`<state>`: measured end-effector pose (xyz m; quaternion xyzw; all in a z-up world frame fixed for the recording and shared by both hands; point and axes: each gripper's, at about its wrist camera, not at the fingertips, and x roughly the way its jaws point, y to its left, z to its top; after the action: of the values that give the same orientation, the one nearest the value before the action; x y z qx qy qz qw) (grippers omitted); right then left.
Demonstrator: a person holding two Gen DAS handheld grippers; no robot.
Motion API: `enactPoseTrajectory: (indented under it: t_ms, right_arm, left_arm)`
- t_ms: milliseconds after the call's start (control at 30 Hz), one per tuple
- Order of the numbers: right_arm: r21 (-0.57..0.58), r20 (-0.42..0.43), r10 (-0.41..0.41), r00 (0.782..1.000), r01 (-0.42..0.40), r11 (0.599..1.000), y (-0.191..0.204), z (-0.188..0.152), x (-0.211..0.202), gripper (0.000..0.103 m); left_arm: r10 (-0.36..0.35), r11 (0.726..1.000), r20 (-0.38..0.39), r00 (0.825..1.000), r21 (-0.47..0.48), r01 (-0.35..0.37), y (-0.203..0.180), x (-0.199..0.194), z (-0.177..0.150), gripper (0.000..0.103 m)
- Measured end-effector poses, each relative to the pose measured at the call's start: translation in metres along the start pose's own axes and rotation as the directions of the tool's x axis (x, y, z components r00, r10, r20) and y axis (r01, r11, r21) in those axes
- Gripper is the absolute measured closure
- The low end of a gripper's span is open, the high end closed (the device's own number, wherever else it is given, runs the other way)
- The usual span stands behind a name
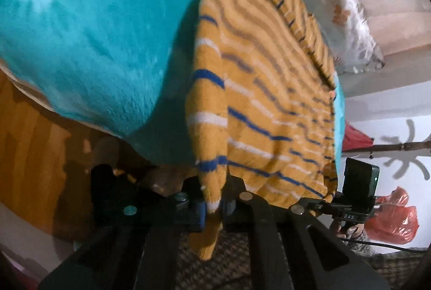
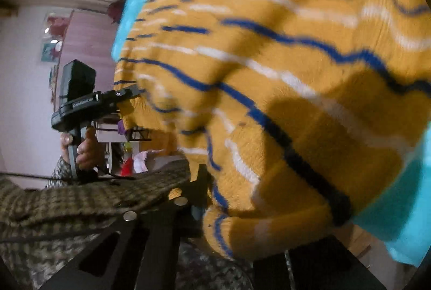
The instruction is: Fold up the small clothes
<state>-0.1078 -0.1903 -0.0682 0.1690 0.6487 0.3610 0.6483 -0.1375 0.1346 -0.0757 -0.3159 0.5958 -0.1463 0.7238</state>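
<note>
A small mustard-yellow knit sweater (image 1: 258, 90) with blue and white stripes hangs lifted over a turquoise star-print blanket (image 1: 89, 28). My left gripper (image 1: 212, 205) is shut on a corner of the sweater, with cloth hanging out below the jaws. In the right wrist view the sweater (image 2: 282, 90) fills most of the frame. My right gripper (image 2: 215, 206) is shut on its lower edge, though the cloth hides the fingertips. The right gripper also shows in the left wrist view (image 1: 358, 182), and the left gripper in the right wrist view (image 2: 80, 98), each pinching an end of the sweater.
A floral pillow (image 1: 347, 18) lies beyond the sweater. Red plastic bags (image 1: 396, 220) sit at the right. The turquoise blanket (image 2: 404, 195) lies under the sweater. A checked sleeve (image 2: 80, 203) crosses the lower left. A wooden bed side (image 1: 29, 144) is at the left.
</note>
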Motion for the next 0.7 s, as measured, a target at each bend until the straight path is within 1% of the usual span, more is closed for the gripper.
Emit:
enactPoseTrajectory:
  t_ms: [67,133,200,233,300,367,400,433,500,533,567,600,633,667,700]
  right_arm:
    - [-0.012,0.052,0.034,0.998,-0.034,0.999,0.008,0.005,-0.019,0.094]
    - [-0.021,0.128,0.086,0.988,-0.084,0.996,0.013,0.013,-0.045,0.094]
    - [-0.033,0.215,0.131,0.968,-0.127,0.991,0.02,0.025,-0.071,0.094]
    - [-0.041,0.268,0.156,0.951,-0.15,0.988,0.022,0.033,-0.087,0.094]
    - [-0.053,0.36,0.196,0.912,-0.19,0.98,0.022,0.053,-0.114,0.095]
    - [-0.038,0.45,0.216,0.867,-0.224,0.974,0.014,0.081,-0.135,0.094]
    - [-0.033,0.475,0.209,0.855,-0.22,0.975,0.011,0.09,-0.144,0.094]
    - [-0.021,0.507,0.185,0.842,-0.202,0.979,0.005,0.106,-0.153,0.094]
    - [0.019,0.549,0.157,0.821,-0.2,0.98,-0.007,0.139,-0.158,0.094]
    - [0.047,0.567,0.124,0.814,-0.183,0.982,-0.011,0.157,-0.156,0.094]
    - [0.093,0.583,0.062,0.81,-0.143,0.985,-0.02,0.174,-0.155,0.093]
    - [0.16,0.59,-0.005,0.807,-0.111,0.981,-0.033,0.19,-0.153,0.092]
    - [0.211,0.583,-0.04,0.811,-0.103,0.972,-0.048,0.202,-0.152,0.091]
    - [0.279,0.563,-0.095,0.821,-0.081,0.957,-0.063,0.216,-0.145,0.084]
    - [0.323,0.547,-0.137,0.826,-0.057,0.945,-0.074,0.225,-0.143,0.075]
  left_arm:
    - [-0.015,1.0,0.03,0.999,-0.001,0.015,-0.006,-0.015,0.004,0.096]
    - [-0.046,0.999,0.083,0.996,-0.008,0.047,-0.016,-0.035,0.015,0.096]
    - [-0.076,0.997,0.141,0.987,-0.011,0.078,-0.024,-0.054,0.031,0.096]
    - [-0.098,0.995,0.176,0.98,-0.01,0.101,-0.031,-0.063,0.045,0.096]
    - [-0.119,0.993,0.209,0.971,-0.001,0.122,-0.045,-0.069,0.07,0.096]
    - [-0.139,0.99,0.231,0.963,0.027,0.136,-0.062,-0.069,0.104,0.096]
    - [-0.13,0.991,0.247,0.96,0.056,0.12,-0.075,-0.067,0.126,0.096]
    - [-0.114,0.992,0.26,0.959,0.079,0.096,-0.087,-0.061,0.147,0.096]
    - [-0.092,0.993,0.271,0.958,0.099,0.068,-0.109,-0.043,0.186,0.096]
    - [-0.064,0.993,0.276,0.959,0.11,0.034,-0.116,-0.031,0.211,0.096]
    - [-0.025,0.993,0.283,0.959,0.117,-0.008,-0.122,-0.019,0.23,0.096]
    - [0.032,0.991,0.283,0.959,0.115,-0.067,-0.126,0.001,0.255,0.095]
    - [0.061,0.989,0.268,0.961,0.111,-0.094,-0.124,0.014,0.267,0.095]
    - [0.091,0.987,0.243,0.966,0.106,-0.12,-0.123,0.031,0.282,0.095]
    - [0.116,0.985,0.216,0.97,0.102,-0.14,-0.122,0.045,0.294,0.094]
